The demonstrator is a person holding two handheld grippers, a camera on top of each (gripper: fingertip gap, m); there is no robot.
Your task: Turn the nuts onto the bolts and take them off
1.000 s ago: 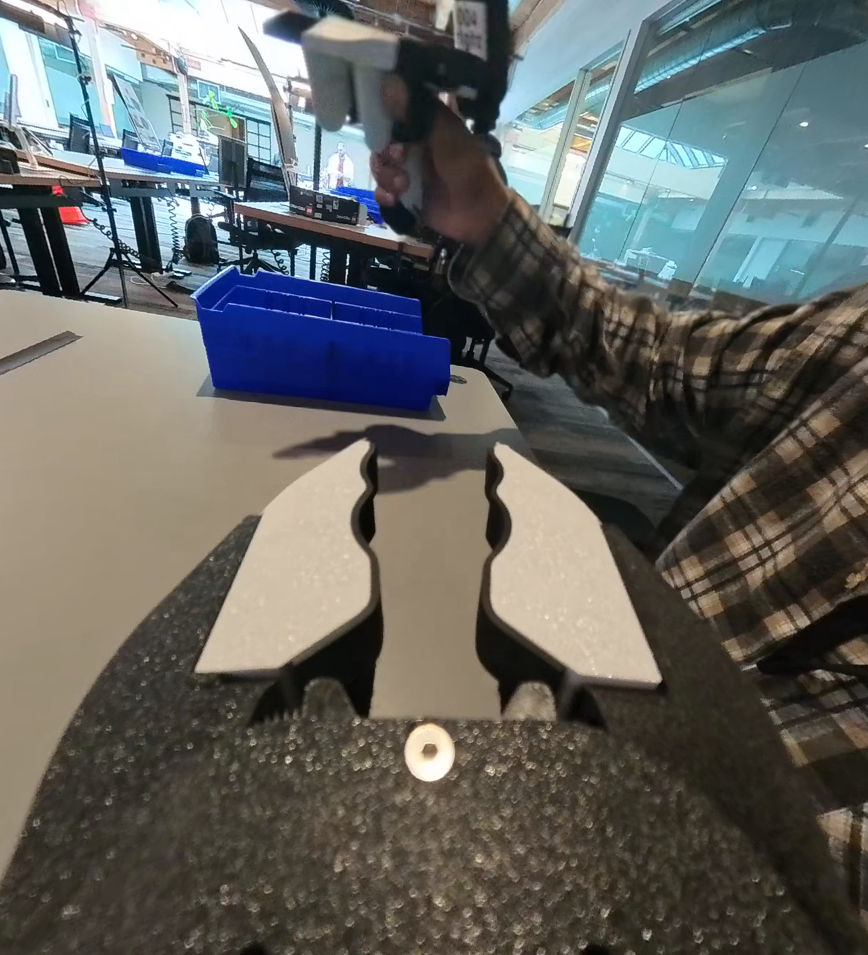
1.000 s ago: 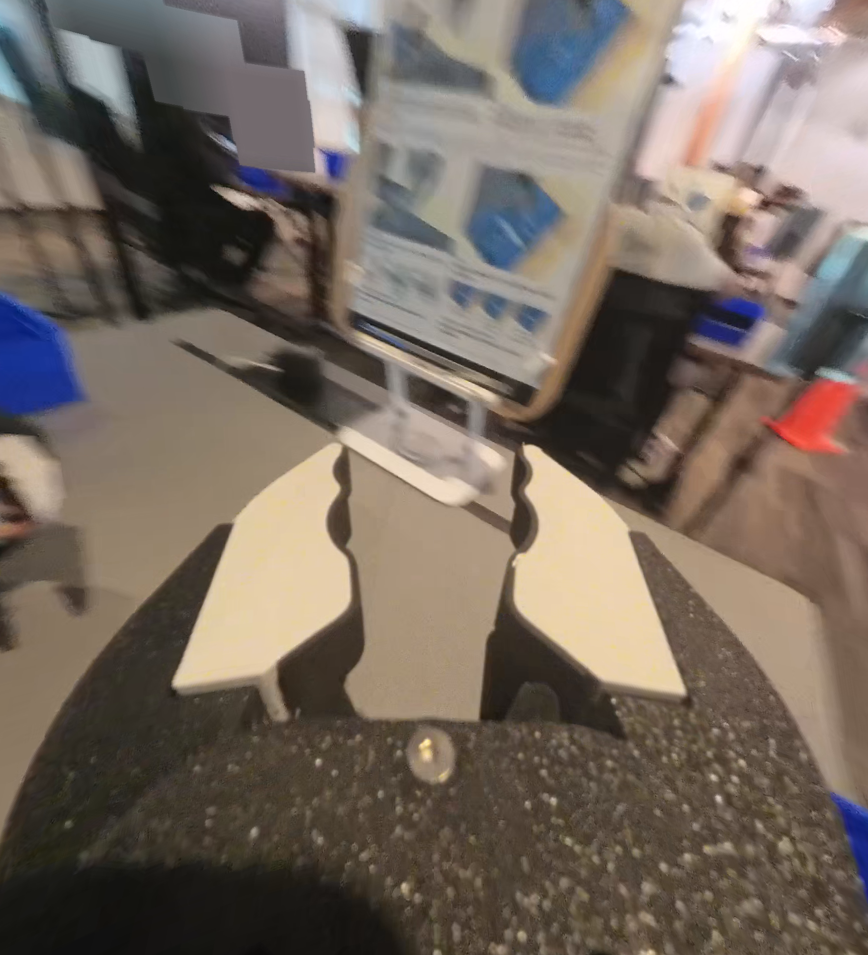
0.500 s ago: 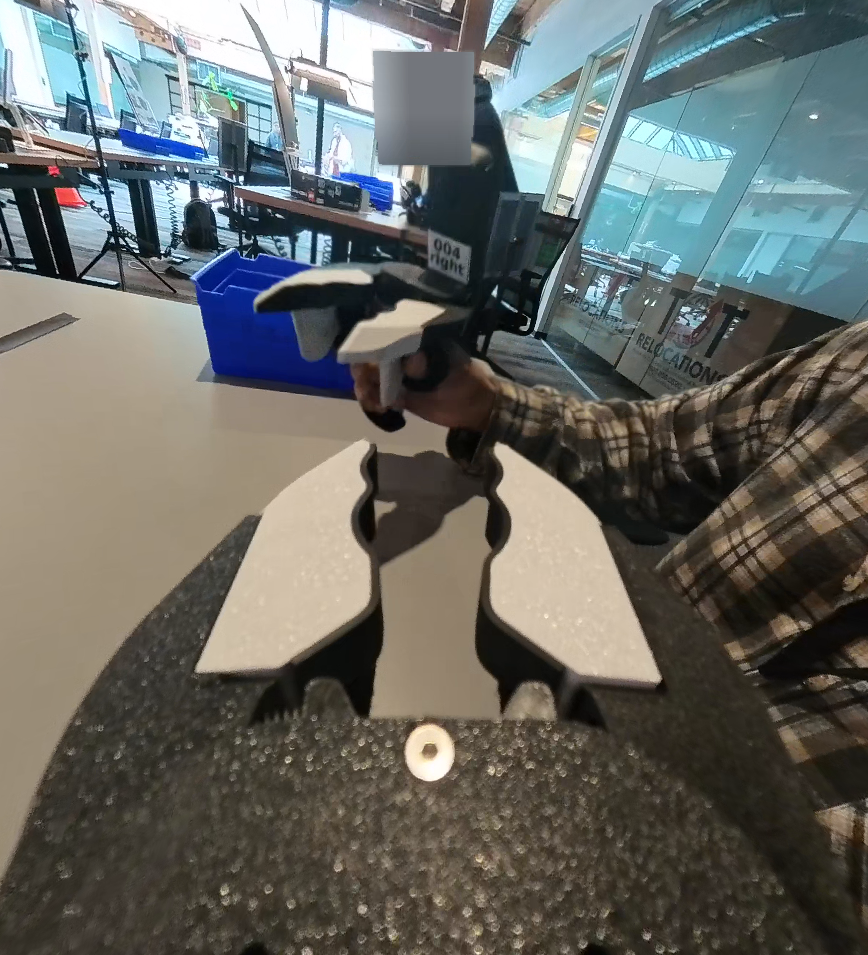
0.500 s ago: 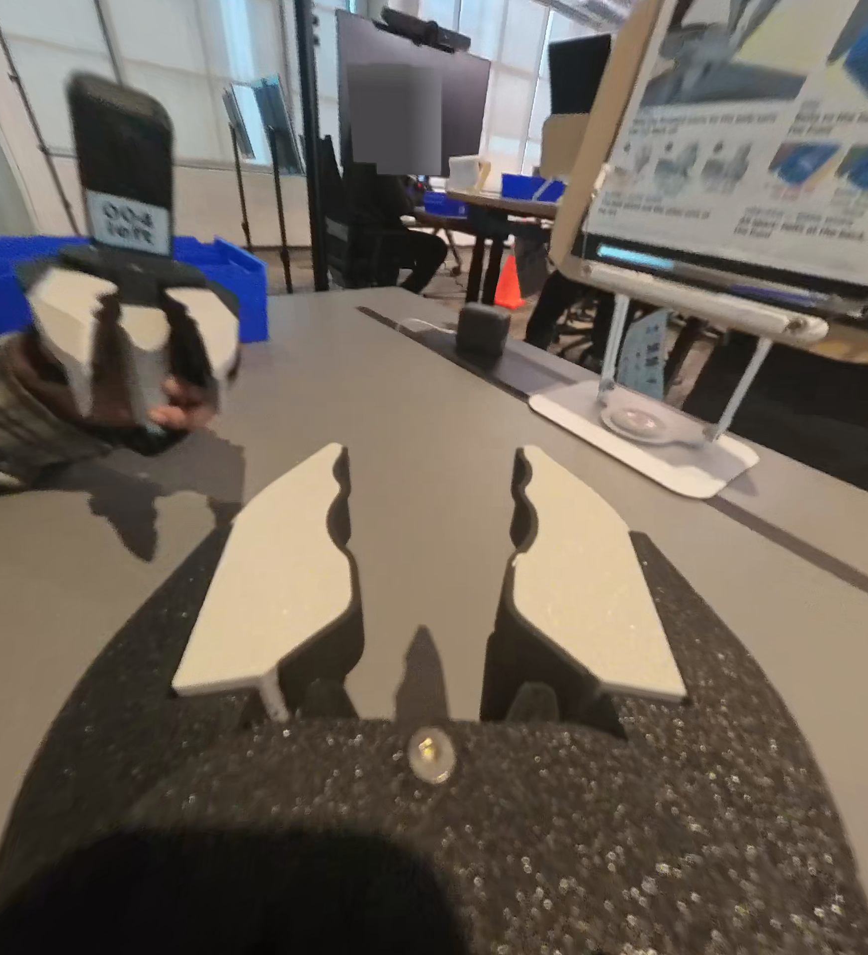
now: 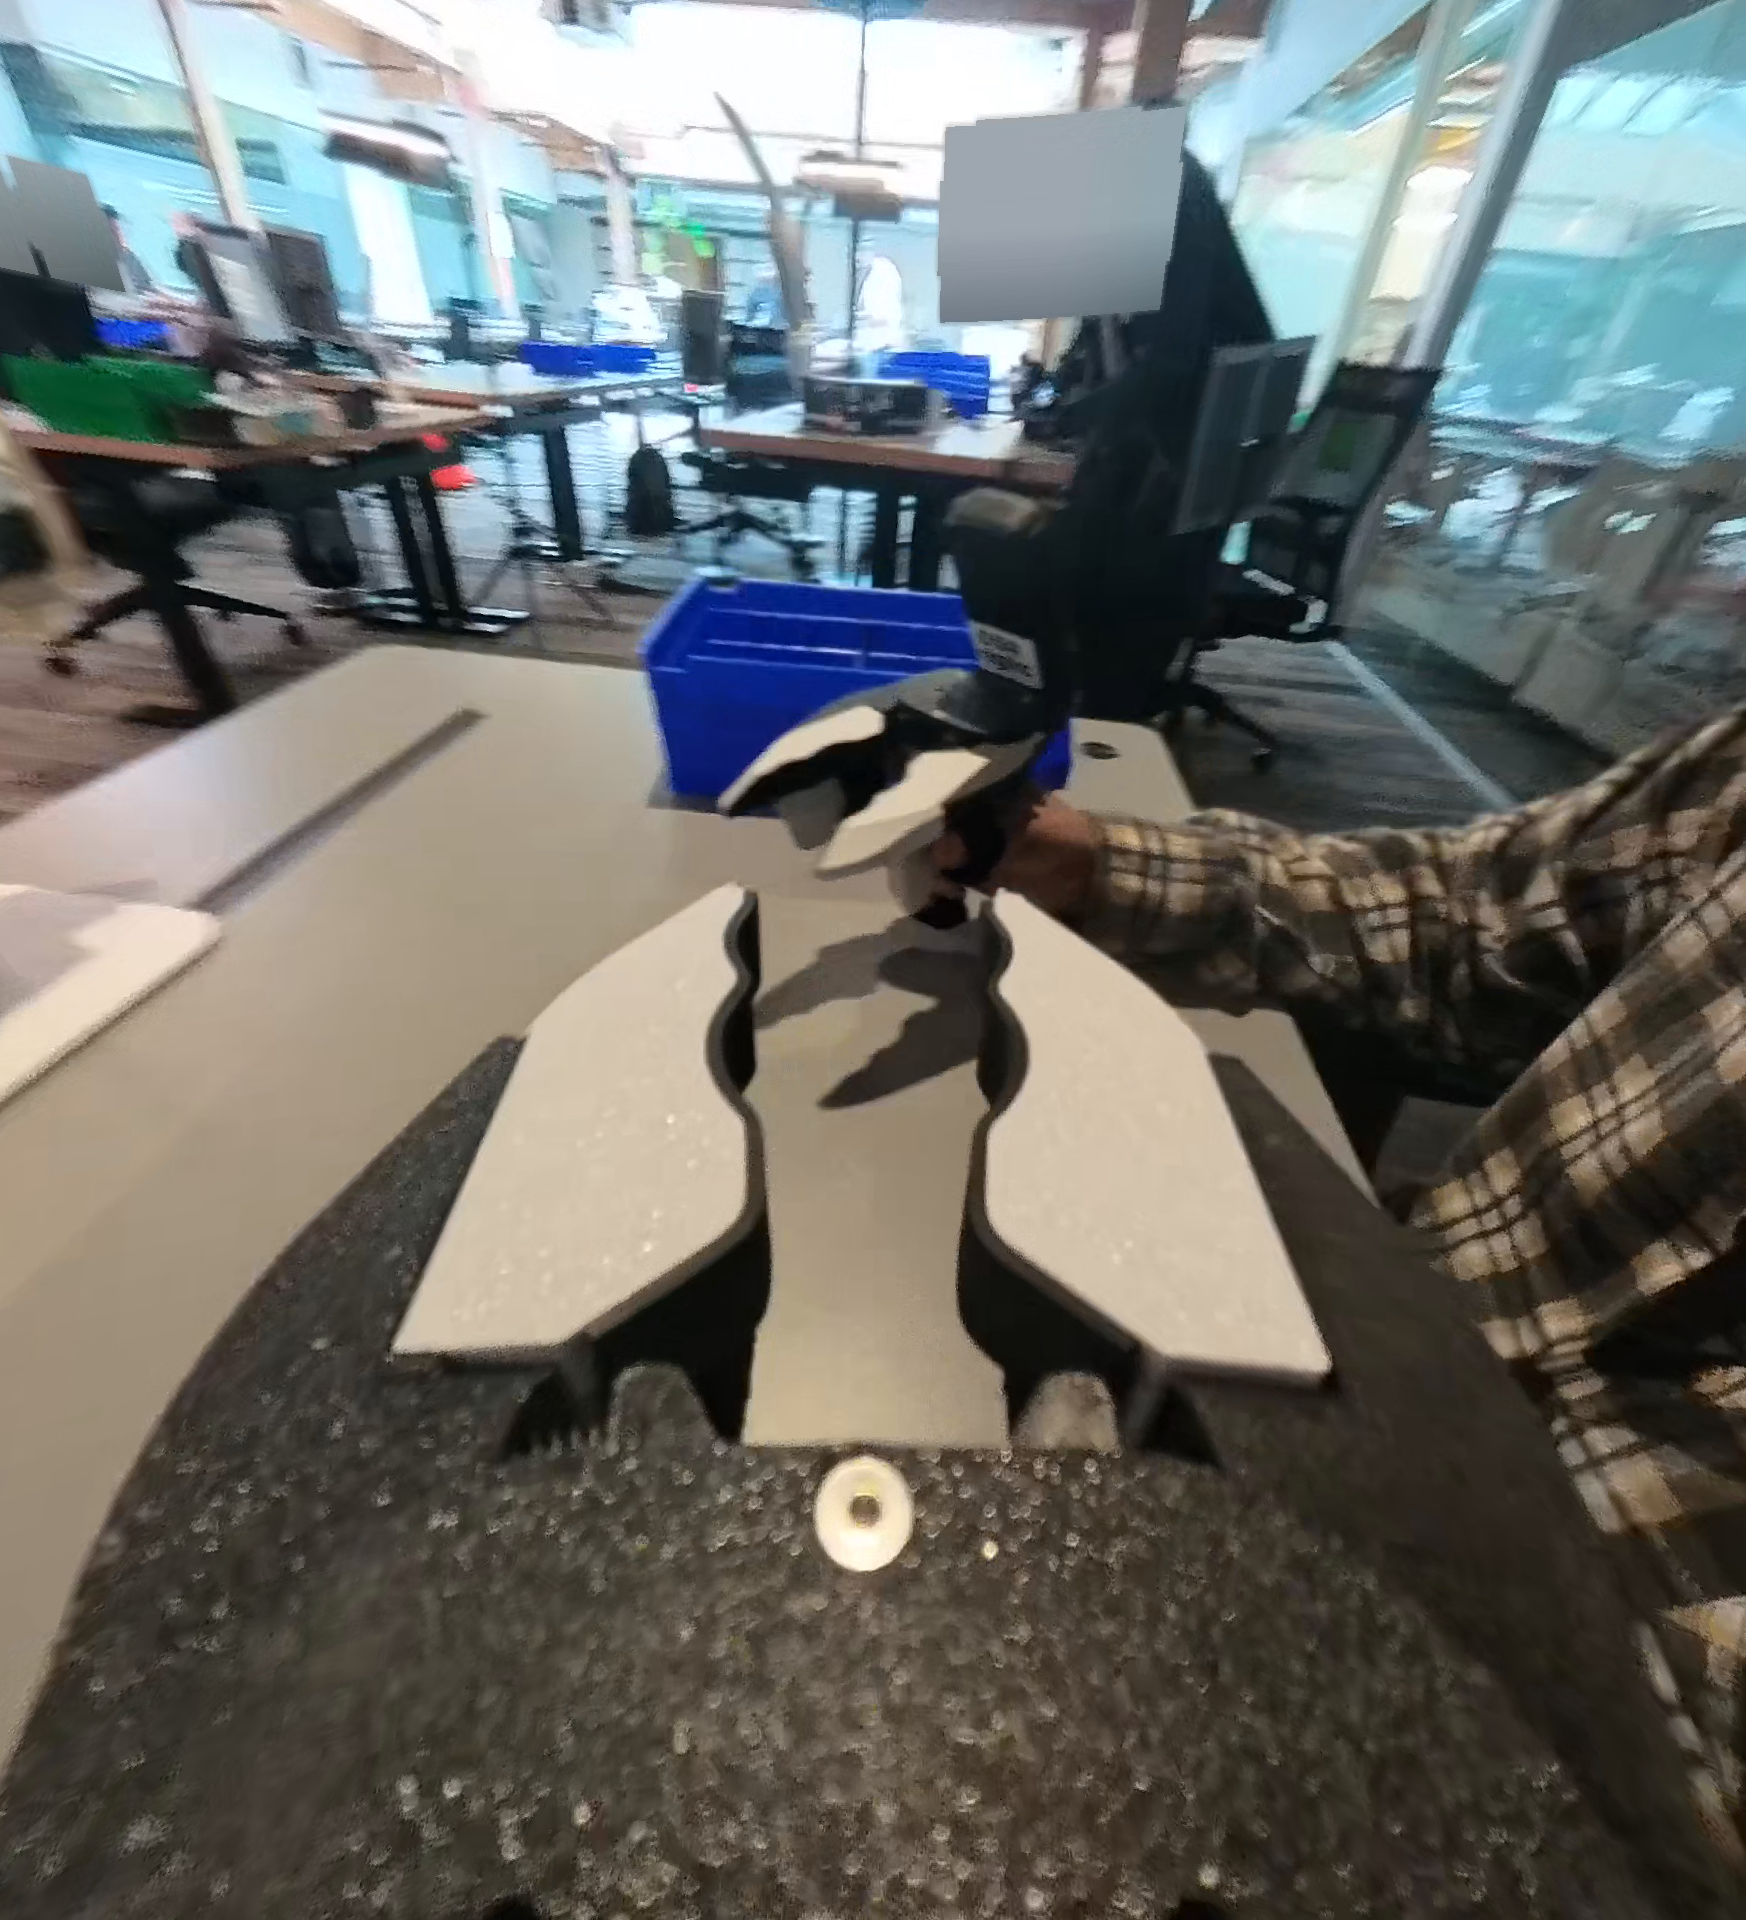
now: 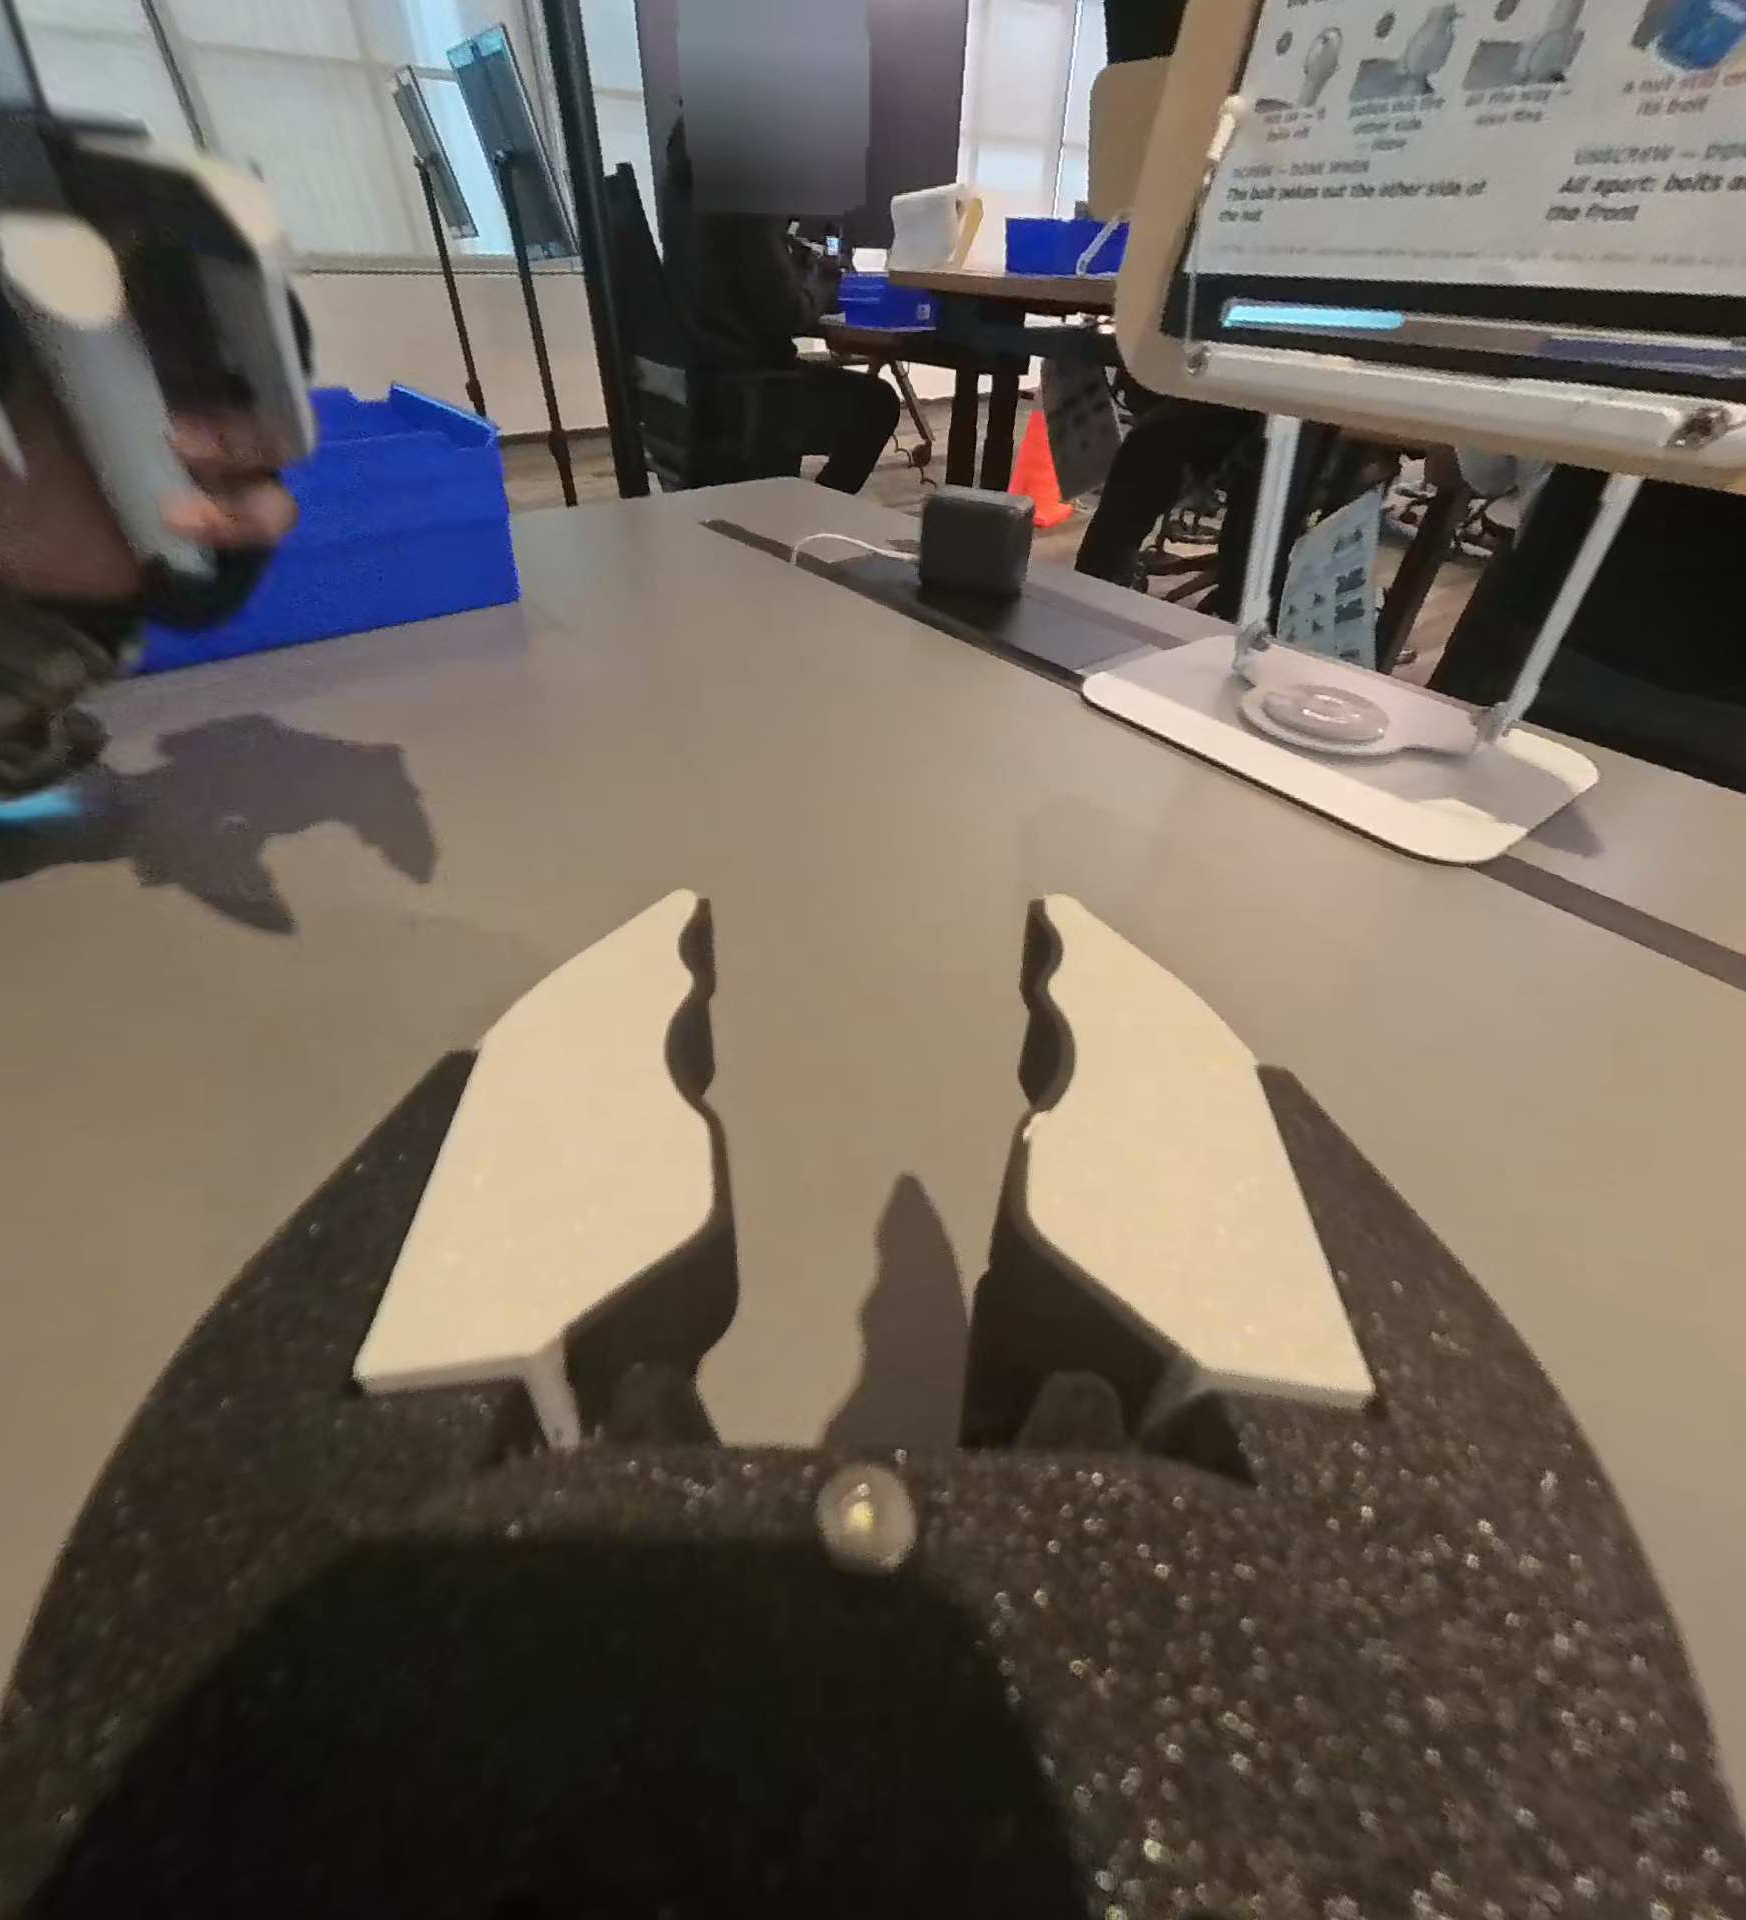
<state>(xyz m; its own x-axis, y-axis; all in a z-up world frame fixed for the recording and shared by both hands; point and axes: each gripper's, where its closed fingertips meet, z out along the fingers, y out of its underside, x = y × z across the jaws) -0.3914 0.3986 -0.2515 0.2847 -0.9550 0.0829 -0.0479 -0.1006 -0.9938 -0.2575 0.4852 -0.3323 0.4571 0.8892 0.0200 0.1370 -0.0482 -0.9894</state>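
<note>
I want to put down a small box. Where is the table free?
Free: the grey table between the blue bin, the black cube and the white stand base. Crowded: near the bin, around the left gripper.

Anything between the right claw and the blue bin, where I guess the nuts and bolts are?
Nothing on the grey table blocks the open right claw from the blue plastic bin just behind it. No nuts or bolts are visible.

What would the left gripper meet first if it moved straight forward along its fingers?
Probably the right gripper, held in a hand just beyond the open left gripper. The blue bin stands farther behind. Depth is hard to judge here.
</note>
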